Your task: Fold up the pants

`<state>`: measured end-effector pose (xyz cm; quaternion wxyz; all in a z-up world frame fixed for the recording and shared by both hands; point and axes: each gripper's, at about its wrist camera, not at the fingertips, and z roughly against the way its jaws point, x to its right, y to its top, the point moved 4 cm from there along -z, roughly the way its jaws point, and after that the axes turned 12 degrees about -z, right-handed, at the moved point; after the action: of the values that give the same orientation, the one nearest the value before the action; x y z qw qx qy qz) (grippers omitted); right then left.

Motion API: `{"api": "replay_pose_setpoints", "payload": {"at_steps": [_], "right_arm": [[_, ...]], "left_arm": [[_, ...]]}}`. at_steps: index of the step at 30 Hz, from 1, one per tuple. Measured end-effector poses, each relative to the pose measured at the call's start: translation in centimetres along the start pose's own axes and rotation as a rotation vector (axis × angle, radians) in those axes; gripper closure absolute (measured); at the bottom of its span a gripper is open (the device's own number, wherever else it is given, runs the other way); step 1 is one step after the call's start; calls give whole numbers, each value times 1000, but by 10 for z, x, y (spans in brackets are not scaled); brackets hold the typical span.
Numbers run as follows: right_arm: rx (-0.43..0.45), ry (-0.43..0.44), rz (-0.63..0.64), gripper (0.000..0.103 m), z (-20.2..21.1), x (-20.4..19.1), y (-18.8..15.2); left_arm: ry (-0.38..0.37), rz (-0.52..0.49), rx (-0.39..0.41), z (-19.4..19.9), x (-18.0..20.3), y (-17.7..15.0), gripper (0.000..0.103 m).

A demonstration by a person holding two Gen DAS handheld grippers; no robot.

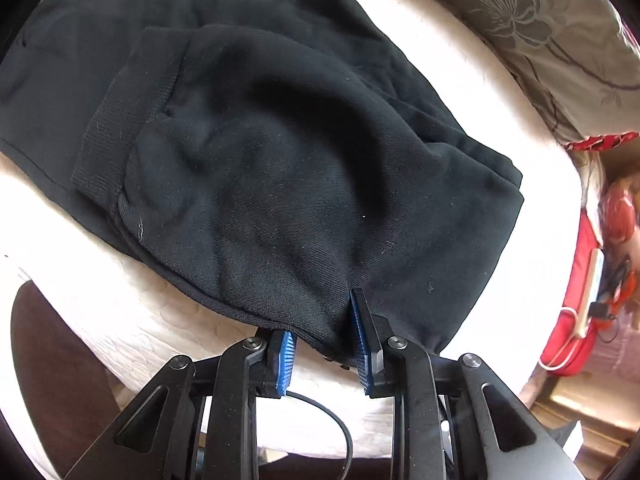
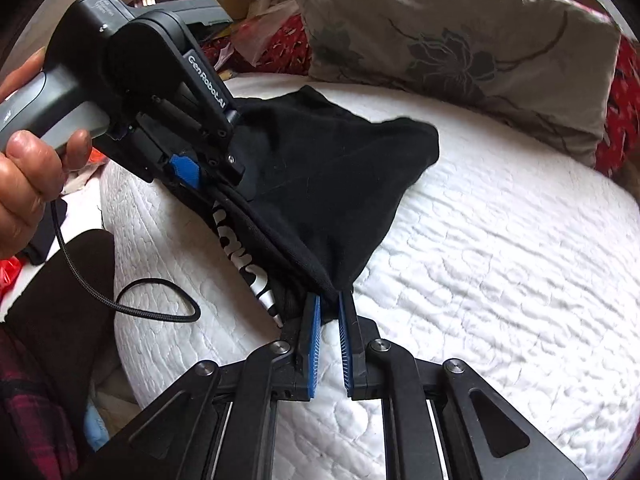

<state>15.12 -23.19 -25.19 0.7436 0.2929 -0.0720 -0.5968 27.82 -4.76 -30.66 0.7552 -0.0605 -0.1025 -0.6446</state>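
Observation:
Black sweatpants (image 1: 280,152) lie partly folded on a white quilted bed, ribbed cuffs (image 1: 104,148) on top at the left. My left gripper (image 1: 324,320) is shut on the near edge of the pants, which drape over its blue pads (image 1: 362,340). In the right wrist view the pants (image 2: 328,176) hang lifted between both grippers, white lettering (image 2: 252,268) showing underneath. My right gripper (image 2: 329,304) is shut on a corner of the fabric. The left gripper (image 2: 208,176) holds the same edge further left, in a hand (image 2: 28,176).
The white quilted bed (image 2: 500,260) extends right. A grey floral pillow (image 2: 460,44) lies at the head, over red bedding (image 2: 624,92). A black cable (image 2: 132,304) loops at the bed's left edge. Clutter lies beyond the bed at right (image 1: 600,280).

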Motion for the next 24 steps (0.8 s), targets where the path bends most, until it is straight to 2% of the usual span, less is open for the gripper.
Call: {"api": "replay_pose_setpoints", "payload": {"at_steps": [3,5,6,7,8,12,14,16,22,24], "right_arm": [[-23,36,-88,92,7,12,-1],[-47,96,-216,82,11,24,2],[-79,150,-314,78,11,31,4],[-95,191,-420,68,10,38,6],[-113,229,-527,62,8,44,7],[-175,415,-1007,61,-5,71,0],[-195,467,-1200,61,-12,82,-6],[-225,444,-1291,62,-17,85,-7],[-242,377,-1470,61,-28,74,-9],[-220,348,-1516,61,-35,71,-12]], "left_arm": [[19,-19,21,0,12,-3,78],[26,-23,30,-1,15,-6,78],[28,-22,33,-1,15,-7,78],[29,-23,36,0,14,-8,78],[29,-24,41,0,13,-10,78],[39,-43,57,1,14,-15,78],[39,-50,66,2,15,-17,78],[35,-59,74,3,14,-19,78],[0,-79,87,4,11,-25,78],[-9,-92,85,4,7,-20,78]]}}
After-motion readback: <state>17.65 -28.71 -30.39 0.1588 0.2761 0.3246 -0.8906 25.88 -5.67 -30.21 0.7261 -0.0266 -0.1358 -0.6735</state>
